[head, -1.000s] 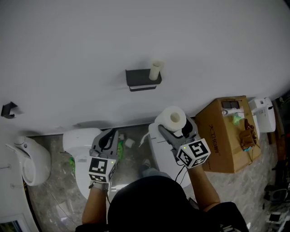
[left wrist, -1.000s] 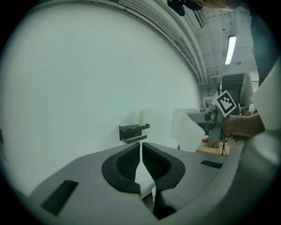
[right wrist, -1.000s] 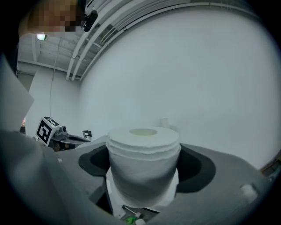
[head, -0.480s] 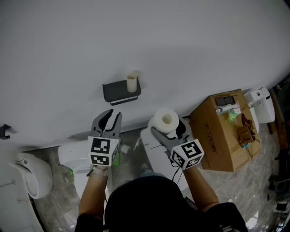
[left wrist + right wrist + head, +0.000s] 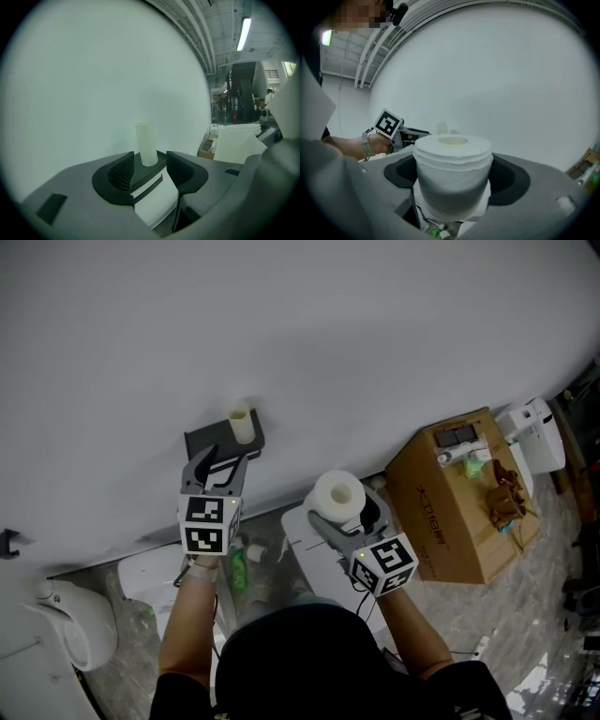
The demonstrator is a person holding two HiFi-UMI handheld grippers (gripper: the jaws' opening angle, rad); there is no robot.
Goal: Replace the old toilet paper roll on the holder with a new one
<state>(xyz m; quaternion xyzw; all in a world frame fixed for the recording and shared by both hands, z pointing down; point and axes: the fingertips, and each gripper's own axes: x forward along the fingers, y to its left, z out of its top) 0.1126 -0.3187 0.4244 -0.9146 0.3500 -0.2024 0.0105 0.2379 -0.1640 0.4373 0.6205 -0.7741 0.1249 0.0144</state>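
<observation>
A dark grey holder [image 5: 211, 441] is fixed to the white wall, with an empty cardboard tube [image 5: 241, 423] upright on it. My left gripper [image 5: 221, 465] is just below and in front of the holder. Its jaws are opening and nothing is between them. In the left gripper view the tube [image 5: 146, 143] stands on the holder [image 5: 151, 174] just beyond the fingertips [image 5: 123, 169]. My right gripper [image 5: 344, 514] is shut on a full white toilet paper roll [image 5: 337, 495], held upright to the right of the holder. The roll [image 5: 452, 173] fills the right gripper view.
A cardboard box [image 5: 459, 493] stands on the floor at the right, with a white appliance [image 5: 534, 432] beyond it. A white bin-like unit [image 5: 305, 545] is below the roll. A green bottle [image 5: 237, 570] lies on the floor, and white sanitary fixtures [image 5: 80, 615] stand at the lower left.
My left gripper has risen from beside the floor fixture up to the holder, and its jaws have gone from shut to apart. The right gripper still carries the roll, now a little closer to the wall.
</observation>
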